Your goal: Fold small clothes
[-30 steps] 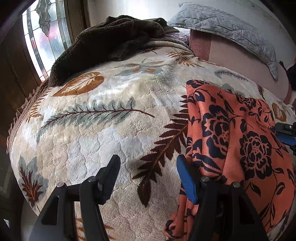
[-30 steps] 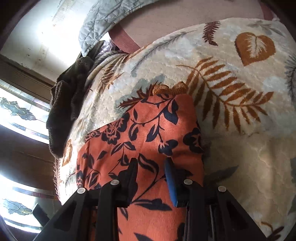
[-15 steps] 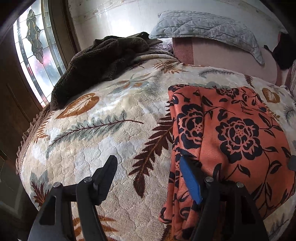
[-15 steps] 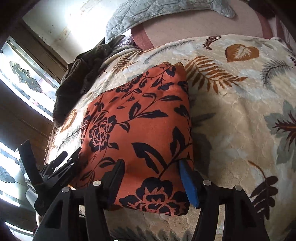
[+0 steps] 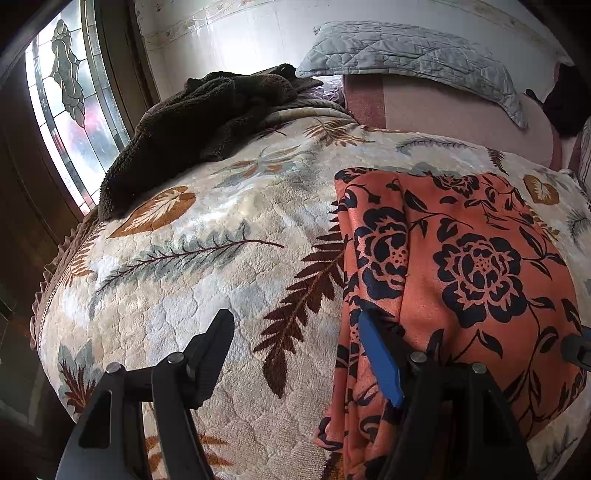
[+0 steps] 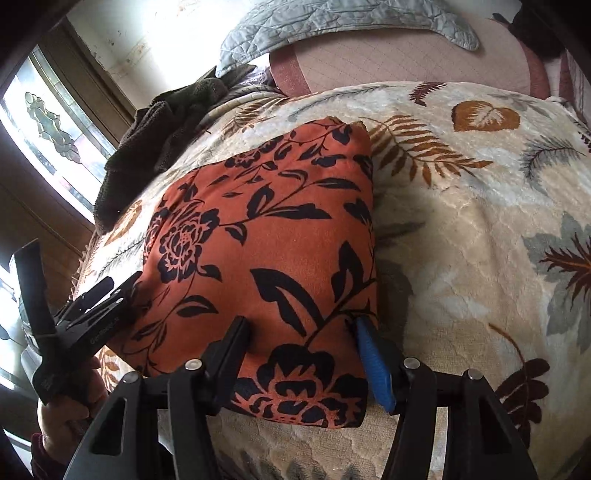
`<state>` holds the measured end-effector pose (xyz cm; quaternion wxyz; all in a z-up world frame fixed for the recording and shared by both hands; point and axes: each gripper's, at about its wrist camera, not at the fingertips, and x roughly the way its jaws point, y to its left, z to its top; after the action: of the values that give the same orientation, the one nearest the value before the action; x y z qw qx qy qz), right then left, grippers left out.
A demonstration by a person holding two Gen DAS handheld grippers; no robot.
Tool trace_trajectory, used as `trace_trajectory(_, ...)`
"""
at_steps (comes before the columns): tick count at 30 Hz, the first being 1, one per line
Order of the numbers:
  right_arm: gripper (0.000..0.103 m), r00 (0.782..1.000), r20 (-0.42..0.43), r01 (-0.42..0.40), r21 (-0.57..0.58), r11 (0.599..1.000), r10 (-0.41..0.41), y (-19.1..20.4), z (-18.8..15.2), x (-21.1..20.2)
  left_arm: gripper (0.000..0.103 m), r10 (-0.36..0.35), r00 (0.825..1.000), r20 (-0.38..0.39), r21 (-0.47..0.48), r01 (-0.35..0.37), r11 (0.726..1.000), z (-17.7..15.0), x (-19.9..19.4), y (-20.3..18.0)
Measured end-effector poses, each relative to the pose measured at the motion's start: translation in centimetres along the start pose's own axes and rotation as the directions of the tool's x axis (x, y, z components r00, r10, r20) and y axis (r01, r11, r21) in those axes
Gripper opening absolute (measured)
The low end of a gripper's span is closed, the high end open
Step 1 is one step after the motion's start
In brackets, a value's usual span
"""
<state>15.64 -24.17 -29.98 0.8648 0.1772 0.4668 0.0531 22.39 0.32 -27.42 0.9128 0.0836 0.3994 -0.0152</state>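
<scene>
Leaf-patterned bed blanket (image 5: 207, 295) carries the folded orange floral garment (image 6: 266, 258), lying flat on it, right gripper (image 6: 301, 350) fingers spread wide around its near edge, left gripper (image 5: 295, 354) fingers parted at its left edge.

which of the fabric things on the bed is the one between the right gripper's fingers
The orange floral garment, folded on the leaf-print blanket. The open right gripper straddles its near edge. The dark brown fleece and grey quilted pillow lie far back.
</scene>
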Motion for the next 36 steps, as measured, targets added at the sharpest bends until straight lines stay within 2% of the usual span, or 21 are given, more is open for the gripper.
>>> trace_trajectory(5,0.067,1.0,0.002,-0.029,0.012,1.0,0.029,-0.5,0.0,-0.1,0.071,0.001,1.0,-0.002,-0.002,-0.001,1.0,0.0,0.0,0.0)
trace_trajectory(7,0.067,0.998,0.013,-0.067,0.036,0.997,0.066,-1.0,0.1,-0.9,0.071,-0.008,1.0,-0.008,-0.003,0.008,1.0,0.2,-0.1,0.2)
trace_trajectory(8,0.067,0.995,0.023,-0.098,0.054,0.994,0.096,-1.3,0.3,-1.4,0.071,-0.028,0.999,-0.017,-0.012,0.028,1.0,0.5,-0.3,0.5)
trace_trajectory(10,0.068,0.988,0.071,-0.145,0.1,0.984,0.138,-2.5,0.8,-2.5,0.071,-0.12,0.992,-0.046,-0.073,0.117,0.99,1.3,-0.6,1.7)
trace_trajectory(12,0.075,0.984,0.115,-0.152,0.16,0.975,0.134,-4.2,1.5,-3.1,0.081,-0.249,0.967,-0.055,-0.154,0.238,0.959,2.2,-0.9,3.0)
trace_trajectory(13,0.075,0.982,0.119,-0.168,0.195,0.966,0.147,-5.1,2.0,-3.0,0.087,-0.297,0.953,-0.065,-0.187,0.281,0.941,2.6,-0.8,3.5)
trace_trajectory(15,0.075,0.975,0.118,-0.212,0.275,0.938,0.186,-7.0,2.8,-2.6,0.087,-0.372,0.924,-0.093,-0.238,0.342,0.909,3.3,-0.3,4.1)
trace_trajectory(18,0.075,0.958,0.097,-0.286,0.361,0.888,0.269,-8.9,3.5,-1.2,0.087,-0.502,0.848,-0.167,-0.312,0.438,0.843,3.9,1.6,4.0)
trace_trajectory(20,0.075,0.95,0.065,-0.307,0.396,0.866,0.307,-9.5,3.9,0.2,0.087,-0.532,0.822,-0.206,-0.344,0.448,0.825,3.9,3.0,3.5)
trace_trajectory(22,0.075,0.943,0.03,-0.314,0.411,0.856,0.332,-9.8,4.1,1.4,0.087,-0.534,0.811,-0.241,-0.361,0.436,0.824,3.3,4.2,3.1)
trace_trajectory(25,0.075,0.931,-0.007,-0.327,0.425,0.844,0.364,-9.8,4.4,3.1,0.087,-0.578,0.76,-0.296,-0.391,0.456,0.8,2.2,5.8,2.3)
trace_trajectory(27,0.075,0.918,-0.034,-0.342,0.434,0.833,0.395,-9.5,4.4,4.3,0.087,-0.584,0.761,-0.282,-0.386,0.468,0.795,2.3,5.7,2.0)
trace_trajectory(30,0.076,0.897,-0.05,-0.377,0.435,0.818,0.44,-8.6,4.5,5.4,0.087,-0.631,0.721,-0.286,-0.392,0.513,0.763,2.2,5.9,1.3)
trace_trajectory(33,0.075,0.885,-0.066,-0.396,0.416,0.818,0.462,-7.6,4.7,6.4,0.087,-0.627,0.721,-0.294,-0.366,0.521,0.771,2.4,5.8,0.4)
trace_trajectory(35,0.075,0.885,-0.056,-0.4,0.415,0.817,0.461,-7.3,4.7,6.5,0.087,-0.657,0.698,-0.285,-0.383,0.546,0.746,2.9,6.2,-0.1)
trace_trajectory(36,0.075,0.884,-0.05,-0.404,0.419,0.813,0.464,-7.2,4.7,6.7,0.086,-0.682,0.675,-0.281,-0.396,0.566,0.723,3.0,6.4,-0.2)
